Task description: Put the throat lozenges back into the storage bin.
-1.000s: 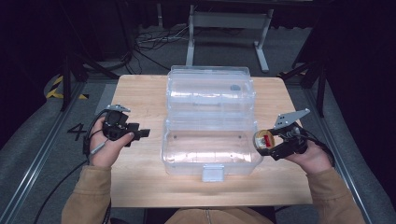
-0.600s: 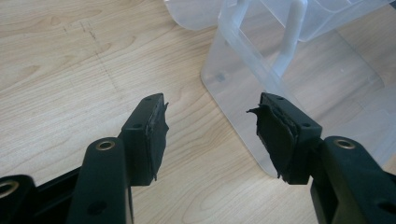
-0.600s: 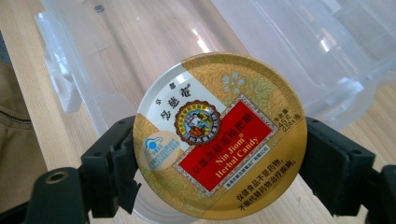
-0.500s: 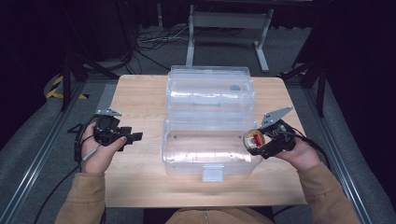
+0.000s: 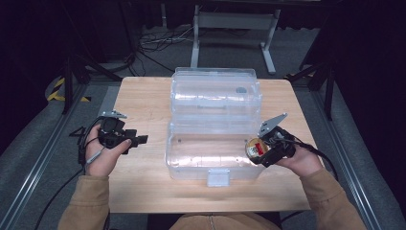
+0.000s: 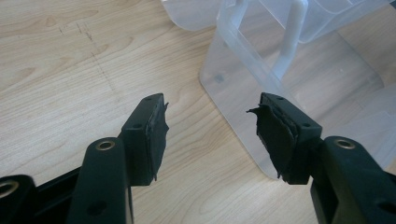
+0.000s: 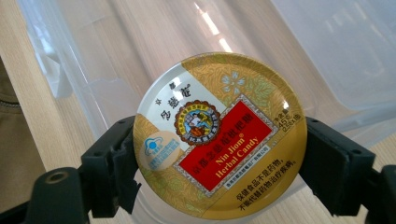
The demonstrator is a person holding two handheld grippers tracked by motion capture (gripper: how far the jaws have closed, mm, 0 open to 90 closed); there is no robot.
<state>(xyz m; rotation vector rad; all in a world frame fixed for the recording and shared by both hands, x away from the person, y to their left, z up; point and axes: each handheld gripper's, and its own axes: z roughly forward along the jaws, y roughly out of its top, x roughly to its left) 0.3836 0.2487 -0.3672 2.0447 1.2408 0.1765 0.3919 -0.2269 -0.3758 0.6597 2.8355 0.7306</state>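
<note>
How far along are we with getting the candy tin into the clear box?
Done: the clear box already lies open on the table, and the right gripper is shut on the candy tin, its fingers clamping the rim. In hand: the tin hangs at the box's right edge, over the near half. Left: lower it in, release, and close the lid. The left gripper is open, holding nothing.

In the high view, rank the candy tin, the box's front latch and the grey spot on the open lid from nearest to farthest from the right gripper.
1. Candy tin: clamped between the jaws of the right gripper, at the right end of the clear box.
2. Front latch: middle of the box's near wall, to the gripper's left.
3. Grey spot: up on the open lid, at the far side.
</note>
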